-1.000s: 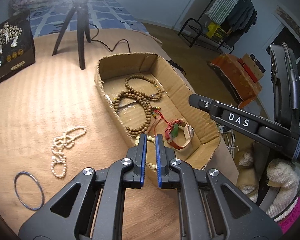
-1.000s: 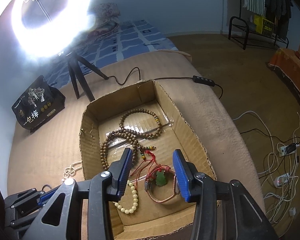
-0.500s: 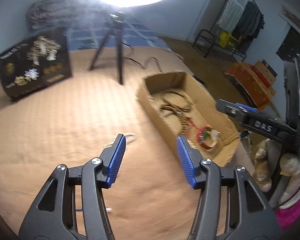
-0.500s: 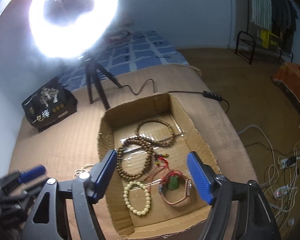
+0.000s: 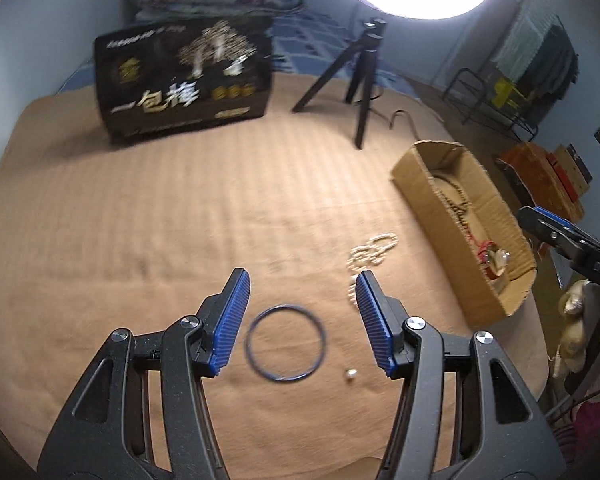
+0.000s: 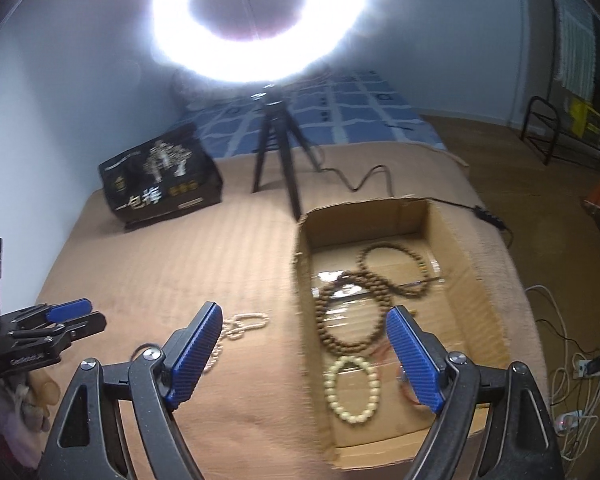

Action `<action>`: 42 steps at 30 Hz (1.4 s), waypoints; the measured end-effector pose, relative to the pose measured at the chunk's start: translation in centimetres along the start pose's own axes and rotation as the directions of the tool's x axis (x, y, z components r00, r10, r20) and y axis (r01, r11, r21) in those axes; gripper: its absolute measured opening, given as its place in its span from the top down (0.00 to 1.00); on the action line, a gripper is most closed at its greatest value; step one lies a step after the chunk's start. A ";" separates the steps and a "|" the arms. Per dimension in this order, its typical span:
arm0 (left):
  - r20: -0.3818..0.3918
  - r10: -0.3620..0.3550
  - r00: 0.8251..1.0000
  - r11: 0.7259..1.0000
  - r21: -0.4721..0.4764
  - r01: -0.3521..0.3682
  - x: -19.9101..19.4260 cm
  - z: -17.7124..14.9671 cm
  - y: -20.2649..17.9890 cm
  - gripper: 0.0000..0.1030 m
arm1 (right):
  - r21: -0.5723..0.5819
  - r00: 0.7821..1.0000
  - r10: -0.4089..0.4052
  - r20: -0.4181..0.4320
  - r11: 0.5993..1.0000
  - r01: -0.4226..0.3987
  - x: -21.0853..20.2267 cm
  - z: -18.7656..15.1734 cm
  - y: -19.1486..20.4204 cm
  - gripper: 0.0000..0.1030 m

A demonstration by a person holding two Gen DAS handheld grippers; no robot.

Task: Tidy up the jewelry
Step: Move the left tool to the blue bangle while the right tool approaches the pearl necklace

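Swung off the cardboard box (image 5: 440, 196), L gripper (image 5: 303, 300) now frames a blue ring (image 5: 286, 344), jaws spread, empty; R gripper (image 6: 304, 344) over box, widening, nothing between.

Both wrist views angle down—sharing the cardboard box (image 5: 464, 240).

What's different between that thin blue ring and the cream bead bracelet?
The blue ring is one thin, smooth hoop; the bead bracelet is a loop of many round beads. The ring is dark blue, the bracelet pale cream. The ring lies on the tan blanket, outside the cardboard box; the bracelet already lies inside it. Both lie flat as closed loops, and neither is touched by a tool.
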State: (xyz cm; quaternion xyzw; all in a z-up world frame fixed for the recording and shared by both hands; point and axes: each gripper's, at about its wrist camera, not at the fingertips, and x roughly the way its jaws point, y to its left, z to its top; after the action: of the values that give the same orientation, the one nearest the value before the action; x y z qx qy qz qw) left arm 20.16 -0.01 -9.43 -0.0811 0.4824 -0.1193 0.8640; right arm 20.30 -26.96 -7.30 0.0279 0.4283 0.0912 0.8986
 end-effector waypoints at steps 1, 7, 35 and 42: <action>-0.005 0.002 1.000 1.000 -0.008 -0.002 0.1 -0.1 0.5 0.45 | -0.009 1.000 0.007 -0.007 1.000 -0.007 0.2 -0.1 0.5 0.16; -0.054 0.006 0.999 0.999 -0.049 -0.009 1.2 -1.2 2.7 0.45 | -0.022 0.996 0.070 -0.063 0.997 -0.072 2.1 -0.5 3.1 0.17; -0.216 -0.019 0.976 0.999 -0.043 0.010 6.6 -3.5 4.2 0.61 | 0.144 0.932 0.109 -0.345 0.988 -0.062 13.5 -1.8 7.2 0.50; -0.227 0.011 0.974 1.000 -0.001 -0.011 7.6 -3.9 4.1 0.67 | 0.123 0.926 0.055 -0.373 0.992 -0.009 15.4 -1.8 7.9 0.53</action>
State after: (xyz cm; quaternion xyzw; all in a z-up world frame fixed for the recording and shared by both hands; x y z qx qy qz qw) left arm 21.17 1.70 -18.73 -0.0654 0.5787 -0.1225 0.8037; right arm 27.32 -16.38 -19.21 0.0706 0.5966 0.0838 0.7950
